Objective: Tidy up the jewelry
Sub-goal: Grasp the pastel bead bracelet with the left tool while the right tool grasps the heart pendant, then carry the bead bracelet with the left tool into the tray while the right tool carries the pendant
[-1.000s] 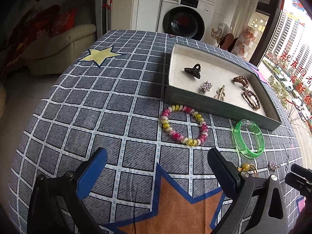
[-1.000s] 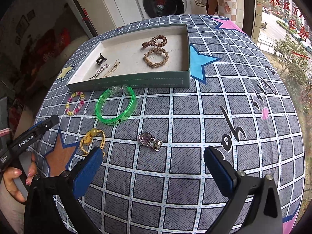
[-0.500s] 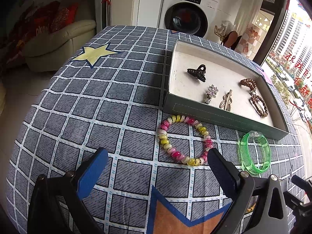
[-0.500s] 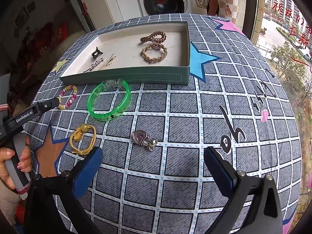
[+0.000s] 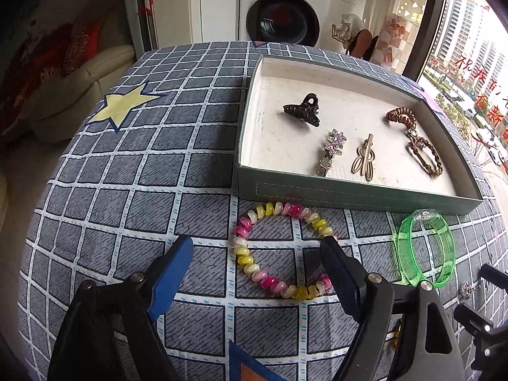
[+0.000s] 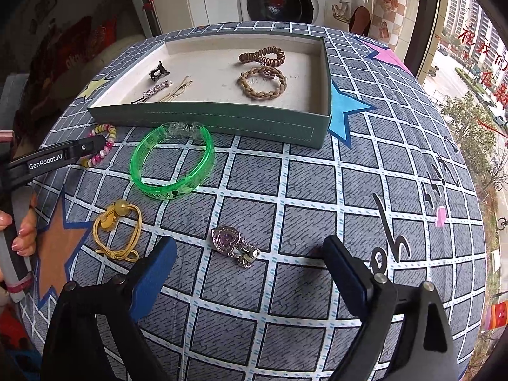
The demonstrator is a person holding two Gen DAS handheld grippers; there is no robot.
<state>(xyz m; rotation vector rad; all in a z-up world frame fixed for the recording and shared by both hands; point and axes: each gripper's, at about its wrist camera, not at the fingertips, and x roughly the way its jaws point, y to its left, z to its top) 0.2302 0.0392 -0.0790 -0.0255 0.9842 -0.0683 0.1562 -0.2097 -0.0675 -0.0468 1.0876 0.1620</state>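
Observation:
A green tray (image 5: 349,190) (image 6: 222,120) holds a black claw clip (image 5: 301,114), a silver clip (image 5: 331,152), a gold clip (image 5: 365,158), a brown coil tie (image 6: 262,54) and a braided bracelet (image 6: 263,84). A pink-yellow bead bracelet (image 5: 279,250) lies in front of the tray. My left gripper (image 5: 257,247) is open and straddles its left part, with the right finger over its right edge. My right gripper (image 6: 247,250) is open, with a heart-shaped charm (image 6: 233,244) between its fingers. A green bangle (image 6: 173,162) (image 5: 425,247) and a yellow hair tie (image 6: 117,231) lie on the cloth.
The table is covered by a grey grid cloth (image 5: 143,174) with star patches. A washing machine (image 5: 282,12) stands behind the table and a sofa (image 5: 63,89) to the left. A window (image 6: 470,47) is on the right.
My left gripper has moved forward until the bead bracelet lies between its fingers. My right gripper has moved forward toward the heart-shaped charm. Both stay open.

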